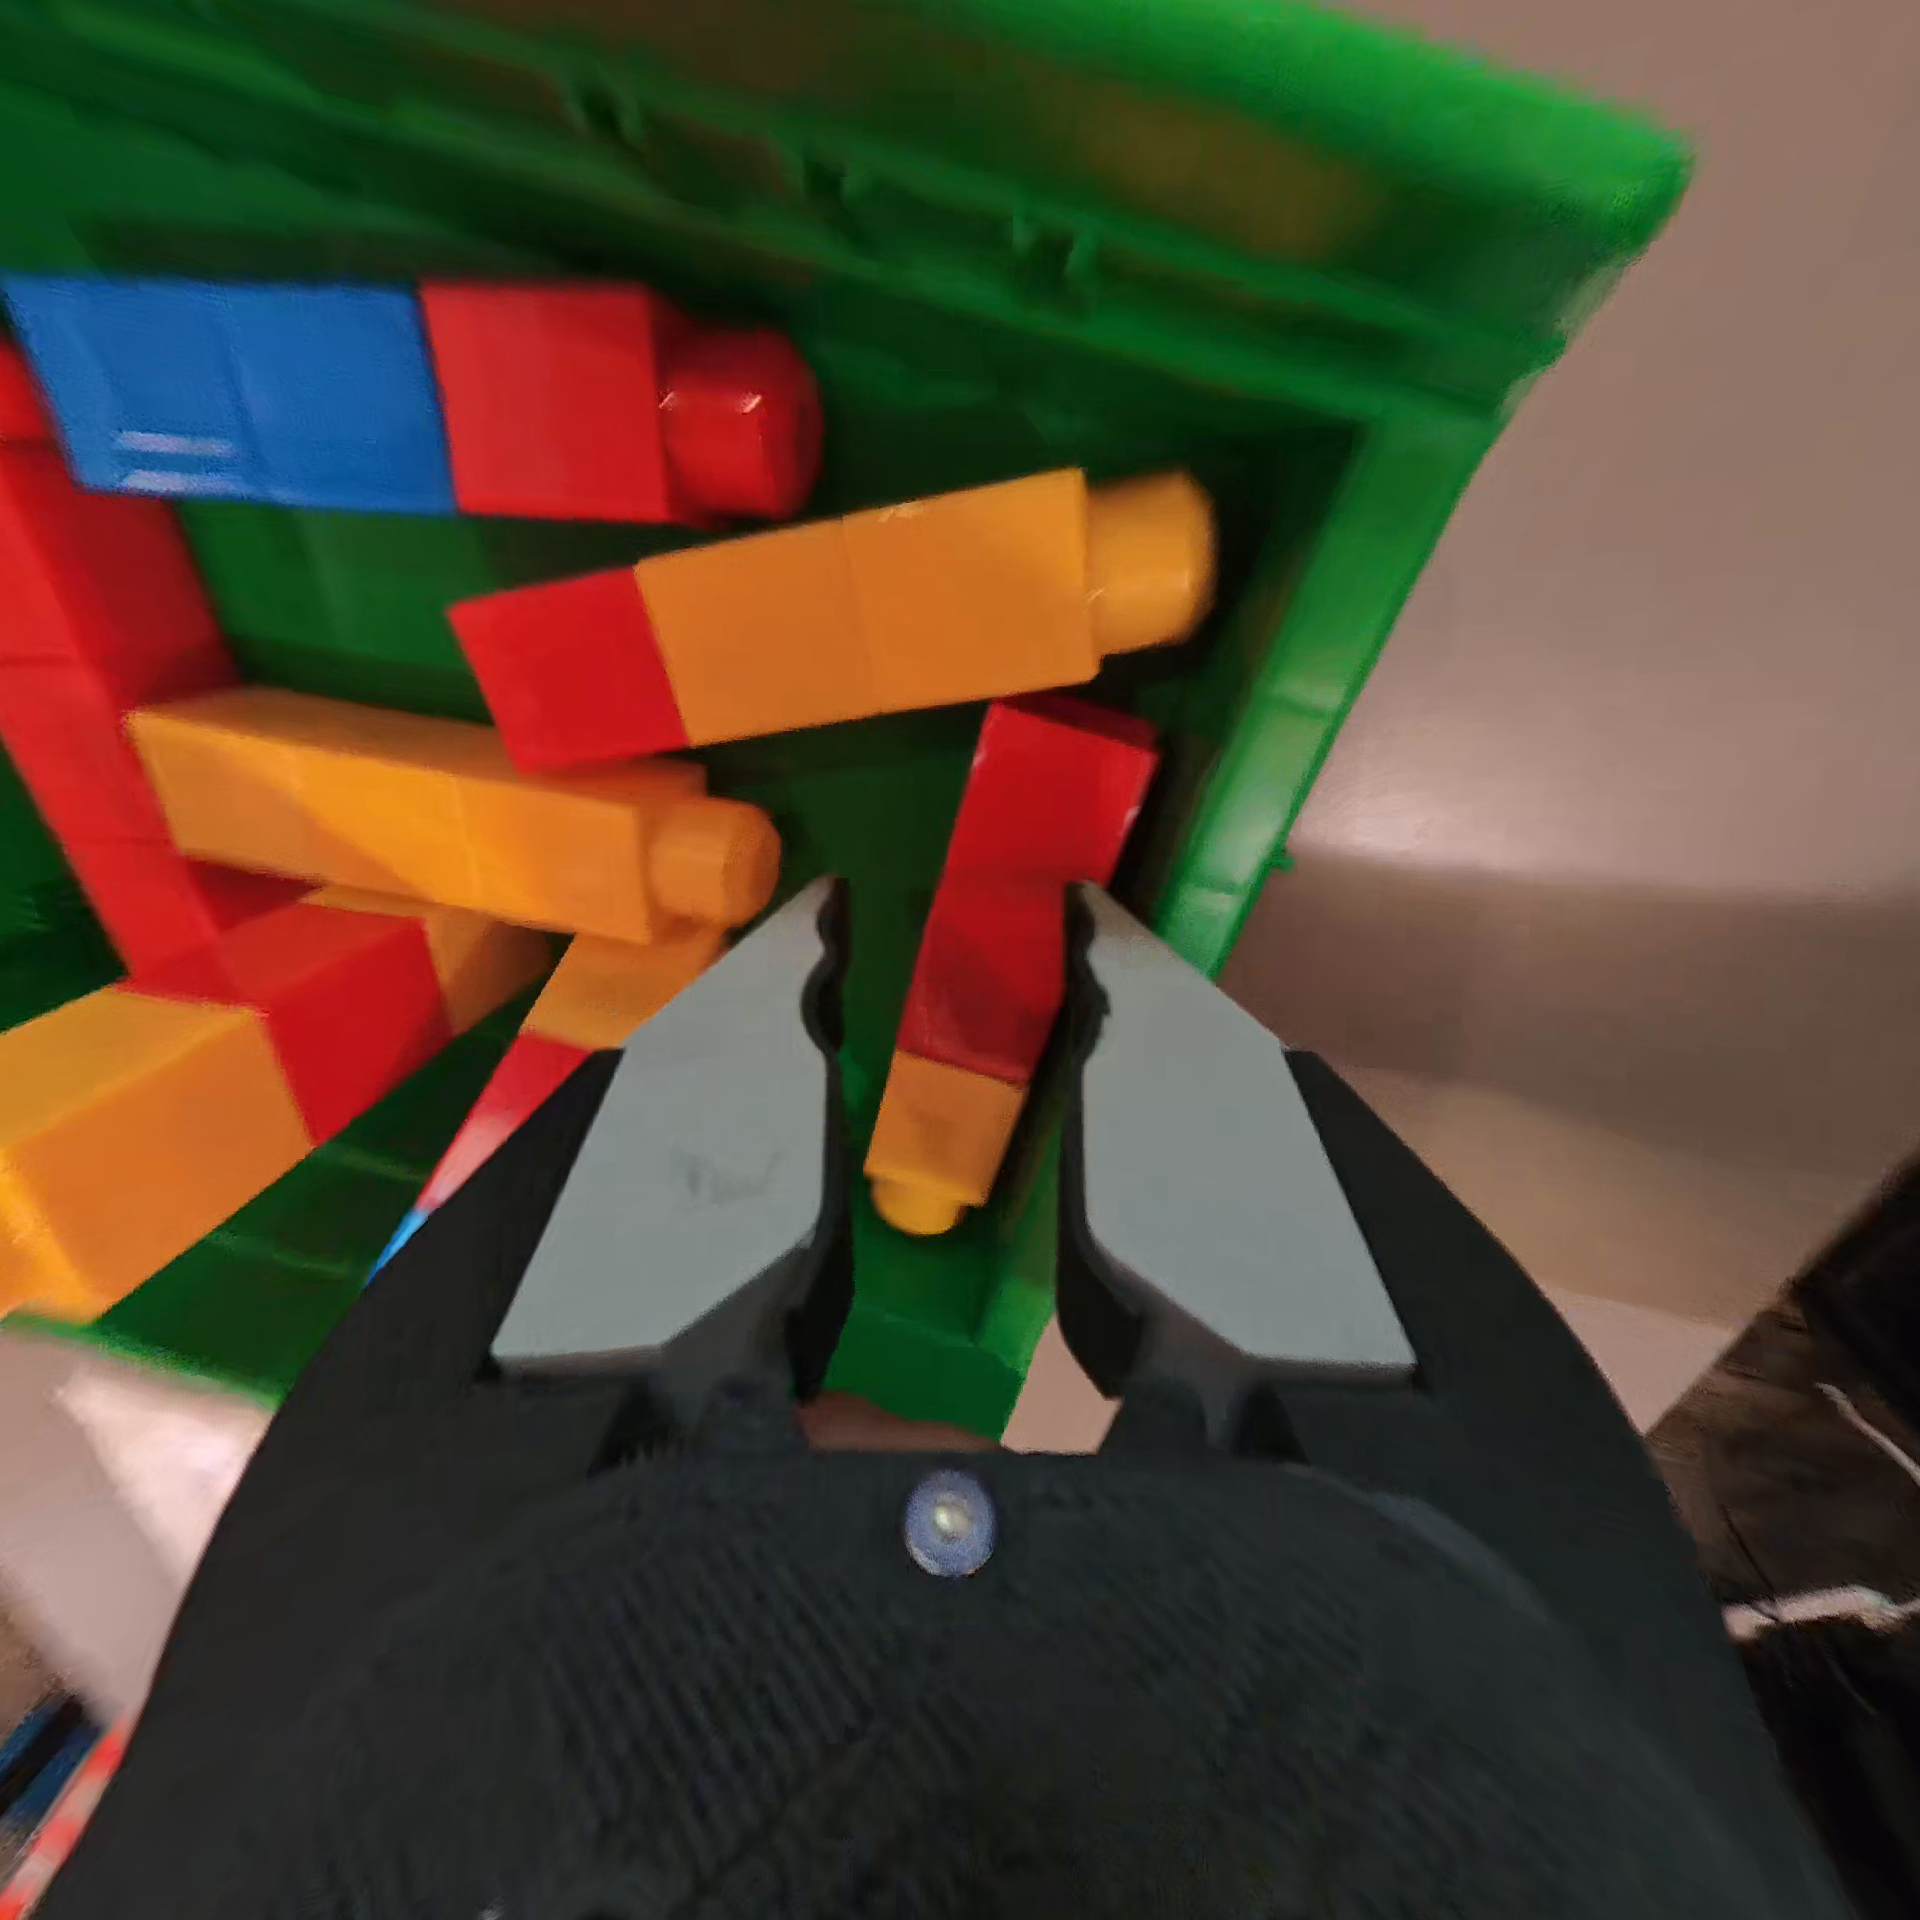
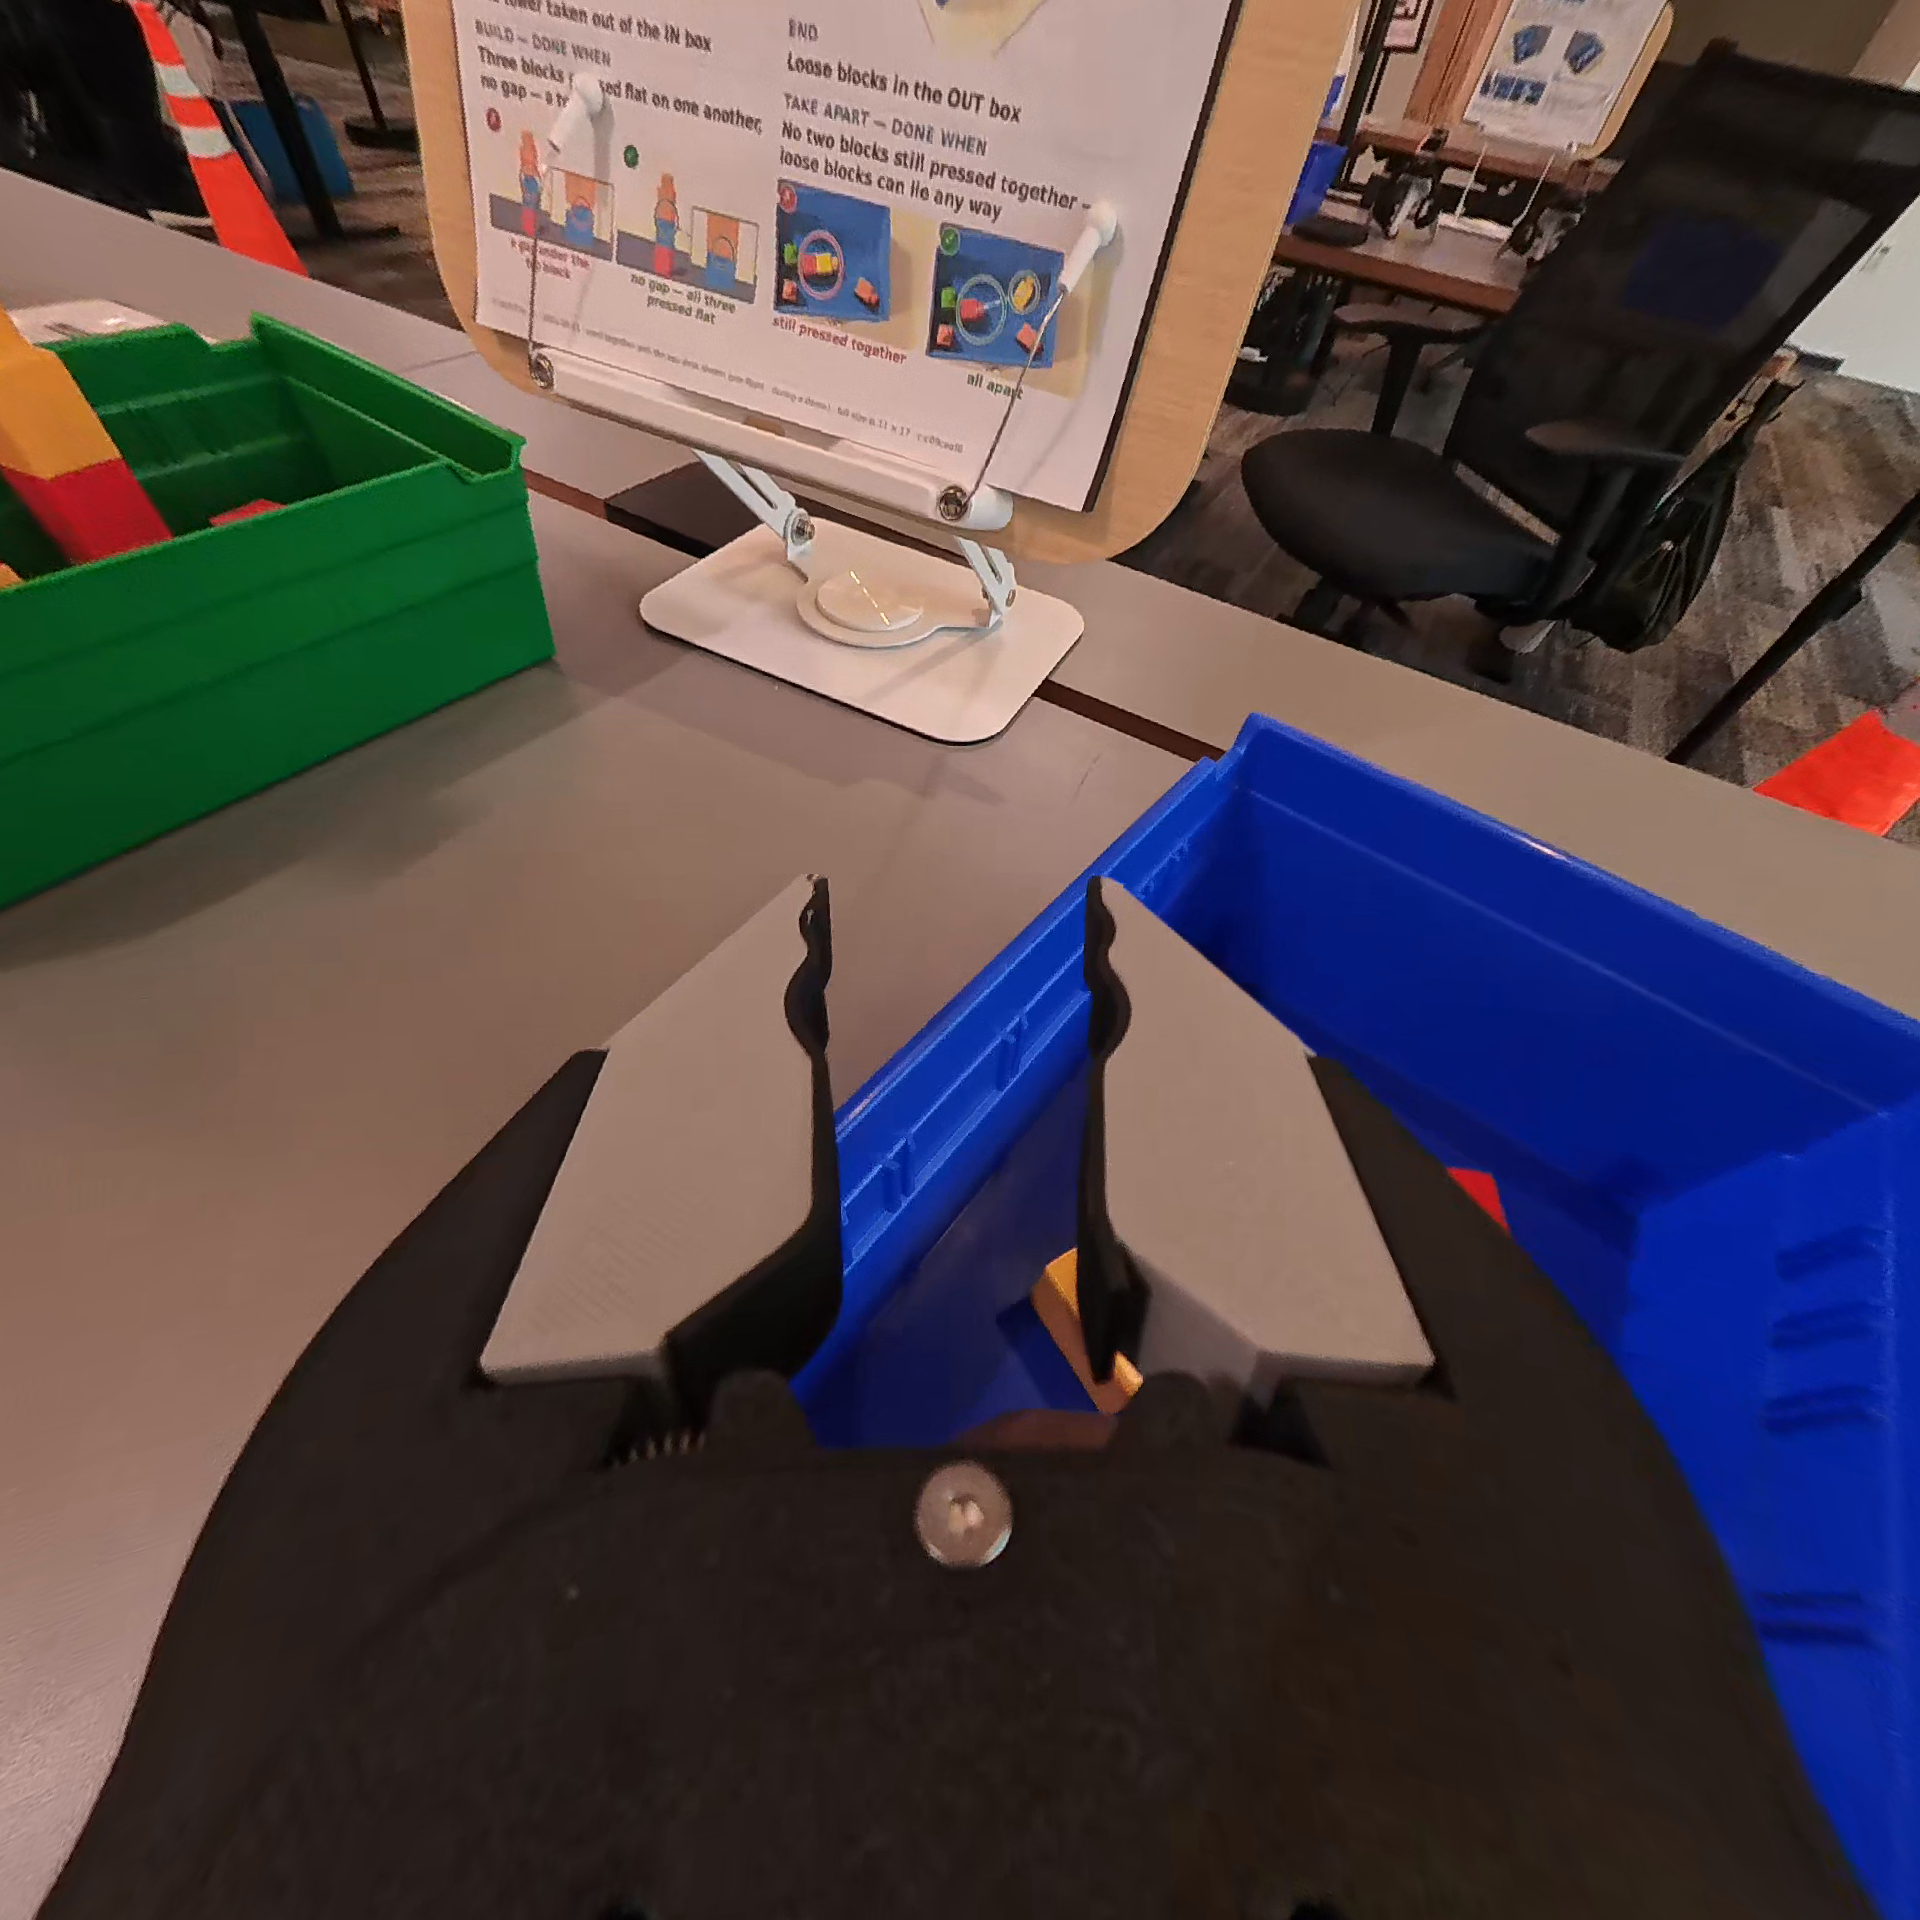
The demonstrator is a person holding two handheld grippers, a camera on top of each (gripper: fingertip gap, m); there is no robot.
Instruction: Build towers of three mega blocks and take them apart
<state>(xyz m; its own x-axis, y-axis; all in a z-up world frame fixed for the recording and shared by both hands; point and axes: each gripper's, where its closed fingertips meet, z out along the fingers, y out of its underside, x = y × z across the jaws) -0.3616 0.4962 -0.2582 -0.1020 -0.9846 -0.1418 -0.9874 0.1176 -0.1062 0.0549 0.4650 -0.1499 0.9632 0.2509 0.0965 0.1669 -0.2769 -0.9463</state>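
In the left wrist view, my left gripper (image 1: 956,894) reaches down into the green bin (image 1: 1340,686), which holds several lying towers of red, yellow and blue blocks. A tower of two red blocks and a yellow one (image 1: 1013,935) lies between my open fingers near the bin's right wall. The right pad (image 1: 1101,966) is at its side. Green bin floor shows between the left pad (image 1: 821,966) and the tower. In the right wrist view, my right gripper (image 2: 951,883) is open and empty above the near left rim of the blue bin (image 2: 1455,935). A yellow block (image 2: 1065,1314) and a red block (image 2: 1475,1195) lie in that bin.
The green bin also shows at the left of the right wrist view (image 2: 260,623), with a yellow and red tower (image 2: 73,457) leaning in it. An instruction board on a white stand (image 2: 862,634) is at the table's far edge. An office chair (image 2: 1403,499) stands beyond. One gripper's finger ends stand about 45 cm off the other's.
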